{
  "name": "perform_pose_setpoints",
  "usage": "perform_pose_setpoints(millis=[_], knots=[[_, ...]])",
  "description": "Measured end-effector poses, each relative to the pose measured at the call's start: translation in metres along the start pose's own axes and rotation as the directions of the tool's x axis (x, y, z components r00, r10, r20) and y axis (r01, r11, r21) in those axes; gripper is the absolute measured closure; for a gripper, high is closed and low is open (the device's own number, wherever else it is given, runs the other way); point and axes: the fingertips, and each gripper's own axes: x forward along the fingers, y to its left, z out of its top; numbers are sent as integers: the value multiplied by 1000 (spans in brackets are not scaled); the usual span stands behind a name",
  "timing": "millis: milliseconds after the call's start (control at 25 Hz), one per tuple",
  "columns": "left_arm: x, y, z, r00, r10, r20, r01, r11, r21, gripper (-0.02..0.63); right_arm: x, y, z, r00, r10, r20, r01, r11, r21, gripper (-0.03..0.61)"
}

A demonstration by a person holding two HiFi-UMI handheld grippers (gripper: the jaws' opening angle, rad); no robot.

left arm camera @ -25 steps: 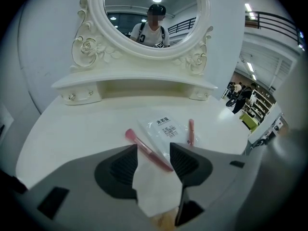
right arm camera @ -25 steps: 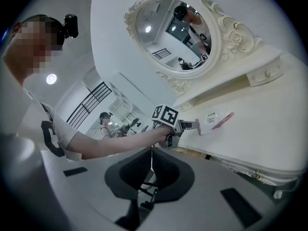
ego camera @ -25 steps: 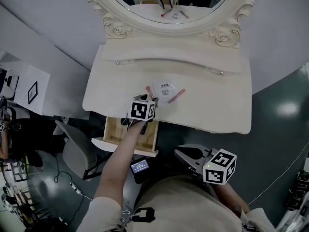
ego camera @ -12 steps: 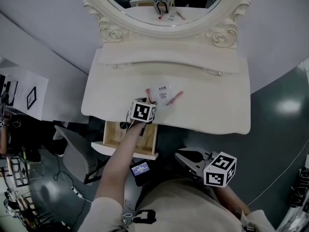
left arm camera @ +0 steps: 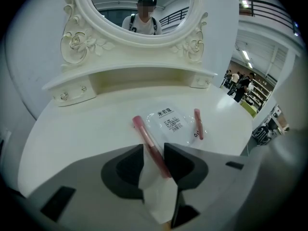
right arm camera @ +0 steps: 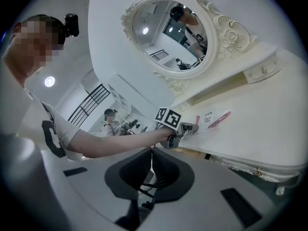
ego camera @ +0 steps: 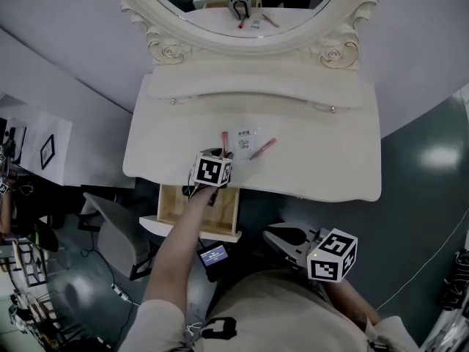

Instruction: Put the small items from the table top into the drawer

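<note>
On the white dressing table (ego camera: pixel 322 167) lie a pink tube (ego camera: pixel 224 139) (left arm camera: pixel 144 134), a clear labelled packet (ego camera: pixel 245 139) (left arm camera: pixel 168 121) and a second pink tube (ego camera: pixel 263 149) (left arm camera: pixel 198 124). My left gripper (ego camera: pixel 222 152) (left arm camera: pixel 154 150) points steeply down over the first tube's near end. Its jaws have just been closing, and the tube lies slanted between them with a gap still showing on the left side. Below the table's front edge the wooden drawer (ego camera: pixel 198 204) stands pulled out. My right gripper (ego camera: pixel 270 235) (right arm camera: pixel 149 150) hangs shut and empty in front of the table.
An oval mirror (ego camera: pixel 242 6) in a carved frame rises behind a raised shelf (ego camera: pixel 253 97) with two small knobs. A grey chair (ego camera: pixel 110 226) stands left of the drawer. A small lit screen (ego camera: pixel 213 254) sits below the drawer front.
My left gripper has edged slightly along the table's front edge at the first pink tube. The right gripper has stayed where it was.
</note>
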Motion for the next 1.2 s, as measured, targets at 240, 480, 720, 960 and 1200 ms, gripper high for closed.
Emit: perform_pose_setpoints(millis=[240,480,720,960,1200], knots=[[-2,6,1,1000,-6,14,6,1000,-18,476,1,0,-1,1000,-7,1,7,1000,2,549],[-2,7,0,1000,-12,12,12,1000,-20,483,2,2,-1,1000,-10,0,10,1000,2,549],[-6,14,-4,1000,5,15,-5,1000,-17,480,2,3,-2,1000,-12,3,12,1000,7,549],[-6,16,-5,1000,22,9,-22,1000,-2,486,1,5,-3,1000,-13,-4,13,1000,-1,549],[-6,17,-5,999,26,24,-25,1000,-16,492,-3,5,-5,1000,-21,-3,21,1000,-5,549]])
